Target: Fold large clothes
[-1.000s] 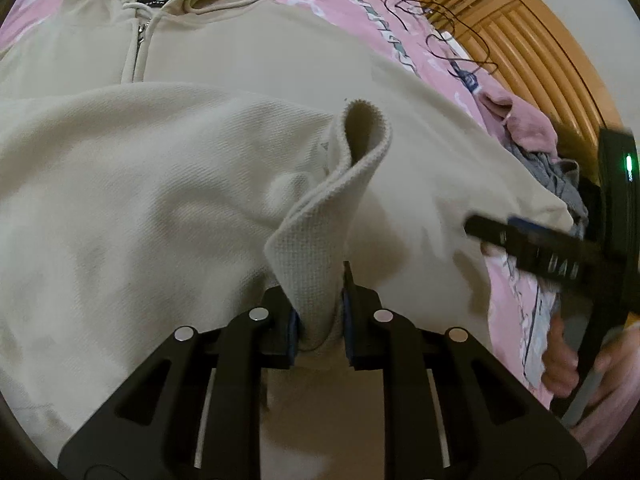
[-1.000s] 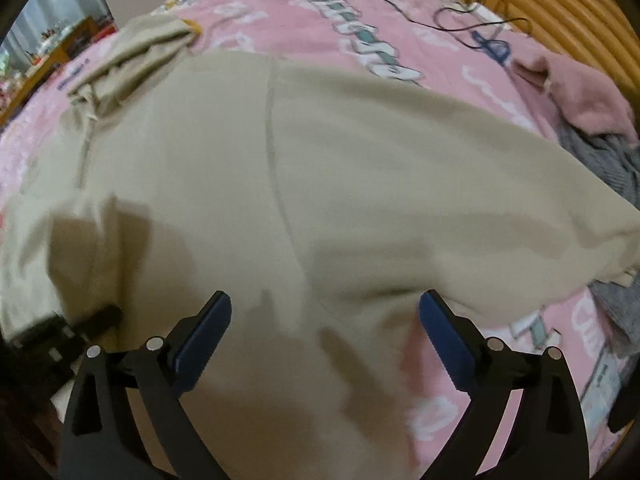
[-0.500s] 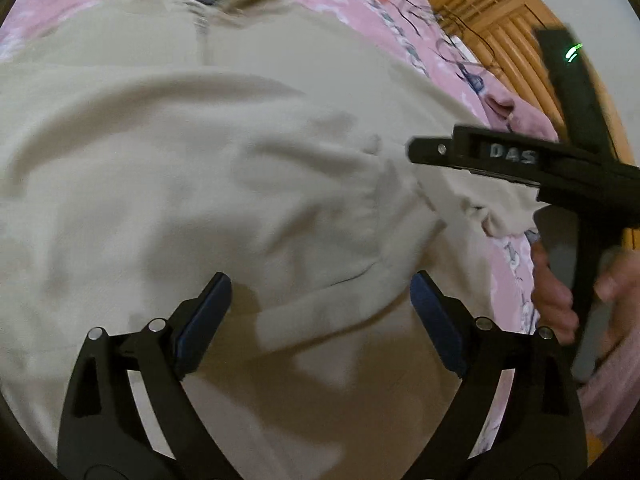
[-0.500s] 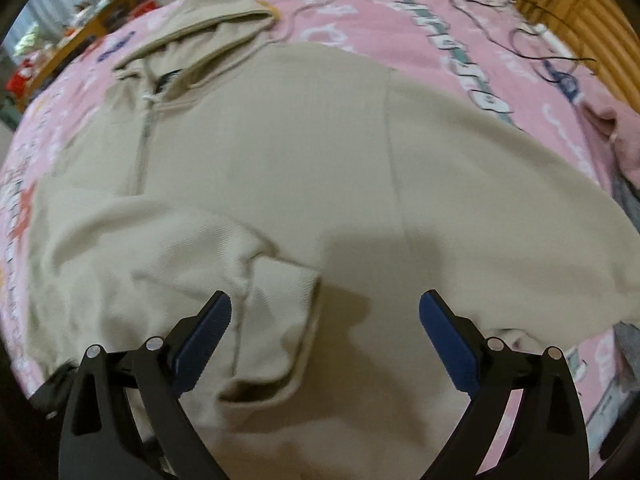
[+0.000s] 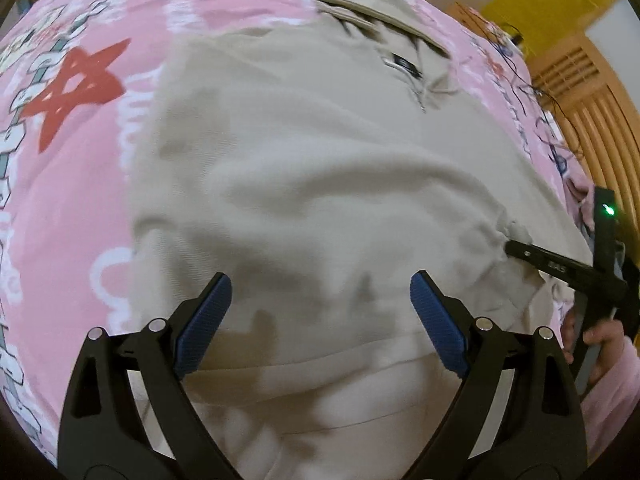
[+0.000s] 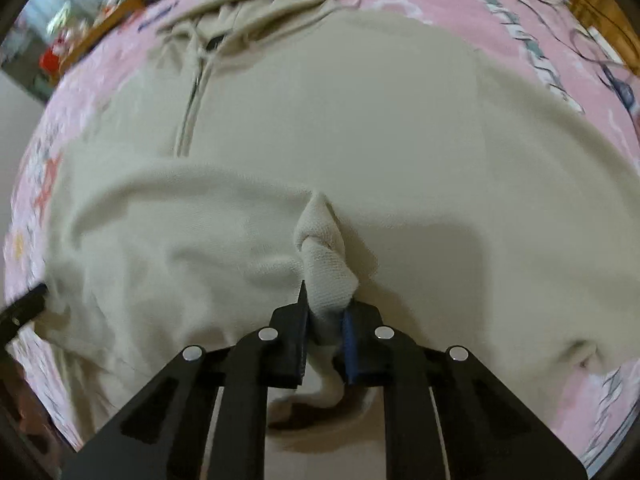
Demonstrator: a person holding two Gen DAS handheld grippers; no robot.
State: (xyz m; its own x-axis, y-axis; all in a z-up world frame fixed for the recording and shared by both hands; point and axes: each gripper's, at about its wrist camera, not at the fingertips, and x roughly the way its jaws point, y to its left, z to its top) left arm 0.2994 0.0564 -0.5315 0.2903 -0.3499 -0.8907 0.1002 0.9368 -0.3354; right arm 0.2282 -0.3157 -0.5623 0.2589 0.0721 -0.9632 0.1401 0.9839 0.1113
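While the left gripper [image 5: 320,316] hung wide apart above the beige hoodie [image 5: 320,168] on the pink bedspread [image 5: 72,160], its hem stretched rightward toward the right gripper [image 5: 516,250]. From the right wrist, that gripper [image 6: 326,336] pinched the cuff [image 6: 324,264], sleeve lying across the body leftward.

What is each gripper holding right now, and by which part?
The right gripper pinches the beige hoodie by a bunched sleeve cuff. The left gripper is open, holding nothing.
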